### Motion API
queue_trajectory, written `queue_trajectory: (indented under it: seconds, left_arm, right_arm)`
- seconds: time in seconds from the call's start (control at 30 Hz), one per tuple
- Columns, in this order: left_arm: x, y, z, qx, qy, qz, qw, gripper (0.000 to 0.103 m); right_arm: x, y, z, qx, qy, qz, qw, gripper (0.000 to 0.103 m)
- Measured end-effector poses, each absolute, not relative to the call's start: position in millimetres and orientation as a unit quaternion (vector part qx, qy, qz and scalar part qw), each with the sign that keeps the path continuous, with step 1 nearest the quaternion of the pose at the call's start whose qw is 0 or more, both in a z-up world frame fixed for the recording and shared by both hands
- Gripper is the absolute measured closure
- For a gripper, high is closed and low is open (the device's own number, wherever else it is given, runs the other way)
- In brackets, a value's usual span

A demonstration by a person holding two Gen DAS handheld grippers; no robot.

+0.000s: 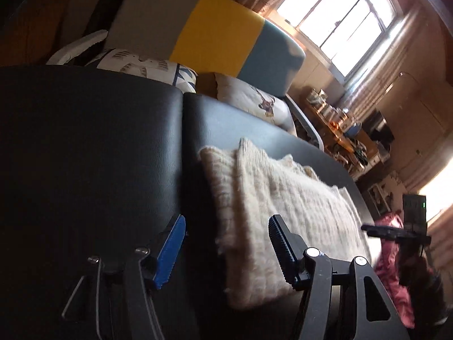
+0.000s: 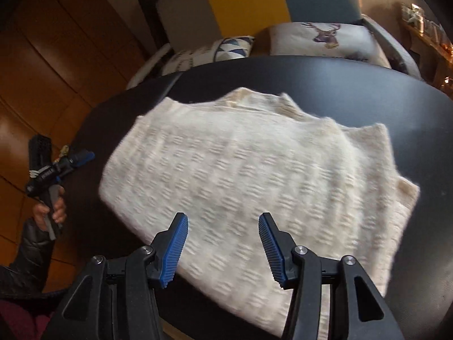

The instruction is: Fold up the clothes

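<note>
folded cream sweater [image 2: 254, 175] lies flat on the black tabletop [image 2: 410, 107]. left gripper [image 1: 226, 250] and right gripper [image 2: 223, 243] hover above it, jaws spread, holding nothing.

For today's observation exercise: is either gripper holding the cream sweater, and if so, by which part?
Nothing is held. The left gripper and the right gripper are both open, with the cream sweater lying folded on the black table.

Cream sweater [image 2: 254, 175], ribbed dash-pattern knit; black table [image 2: 368, 90]; blue gripper pads [image 2: 175, 252]; yellow headboard panel [image 1: 218, 34]; deer-print cushion [image 2: 325, 39].
</note>
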State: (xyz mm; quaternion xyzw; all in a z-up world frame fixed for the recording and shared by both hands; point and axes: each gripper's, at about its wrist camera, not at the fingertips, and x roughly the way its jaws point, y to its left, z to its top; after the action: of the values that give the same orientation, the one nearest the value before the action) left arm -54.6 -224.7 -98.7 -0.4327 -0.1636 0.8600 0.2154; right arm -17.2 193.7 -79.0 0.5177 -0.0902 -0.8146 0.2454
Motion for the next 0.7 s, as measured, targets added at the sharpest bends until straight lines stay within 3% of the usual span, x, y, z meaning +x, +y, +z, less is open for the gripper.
queue_trajectory:
  seconds: [0.17, 0.33, 0.47, 0.63, 0.7]
  left_arm:
    - [-41.5, -190.7, -120.0, -0.457, -0.114, 0.835, 0.286, 0.040]
    - [-44.0, -173.6, -120.1, -0.448, -0.114, 0.821, 0.334, 0.043]
    - [-48.5, -170.5, -119.6, -0.448, -0.111, 0.815, 0.350, 0.058]
    - [-59.2, -174.4, -133.4, -0.480, -0.117, 0.790, 0.362, 0.059]
    - [-59.8, -174.3, -135.6, -0.484, -0.123, 0.785, 0.367, 0.078]
  right_arm:
    - [-39.4, 135.0, -85.2, 0.532, -0.093, -0.800, 0.263, 0.050]
    - [-58.6, 107.4, -92.3, 0.548, -0.078, -0.793, 0.254, 0.050]
    - [-70.9, 107.7, -104.3, 0.563, -0.072, -0.789, 0.235, 0.050]
    - [-76.0, 112.6, -116.6, 0.569, -0.079, -0.785, 0.232, 0.050]
    - [-76.8, 115.2, -119.1, 0.568, -0.083, -0.784, 0.236, 0.050]
